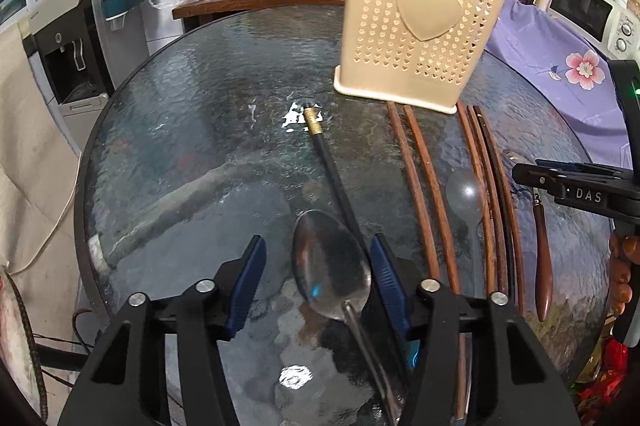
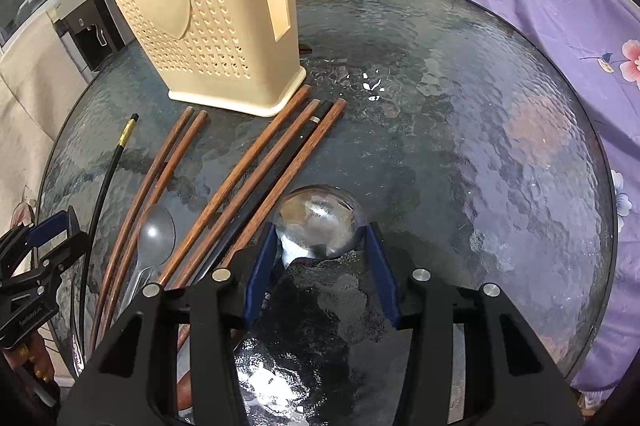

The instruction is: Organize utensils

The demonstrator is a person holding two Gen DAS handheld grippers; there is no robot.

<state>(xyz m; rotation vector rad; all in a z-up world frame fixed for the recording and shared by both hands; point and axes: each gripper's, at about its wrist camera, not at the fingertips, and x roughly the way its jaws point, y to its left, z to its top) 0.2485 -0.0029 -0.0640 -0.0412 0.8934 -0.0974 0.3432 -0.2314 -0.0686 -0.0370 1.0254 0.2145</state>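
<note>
A: While the left claw is hanging over the glass bench, what is sitting between its blue pads?
B: A steel spoon is lying bowl-up there. The right pad is looking to be against the bowl's edge, while the left pad is standing apart from it, so the claw is spread, not pinching.
A: And the right claw?
B: It is pinching a second metal spoon by the sides of its bowl, which is sticking out just ahead of the fingertips.
A: Where are the other utensils lying?
B: Just left of the right claw, brown wooden chopsticks are lying in a fan with a grey spoon among them. A black chopstick with a gold band is running ahead of the left claw.
A: And the holder?
B: A cream perforated utensil holder is standing upright beyond the chopstick tips, ahead and left of the right claw.
</note>
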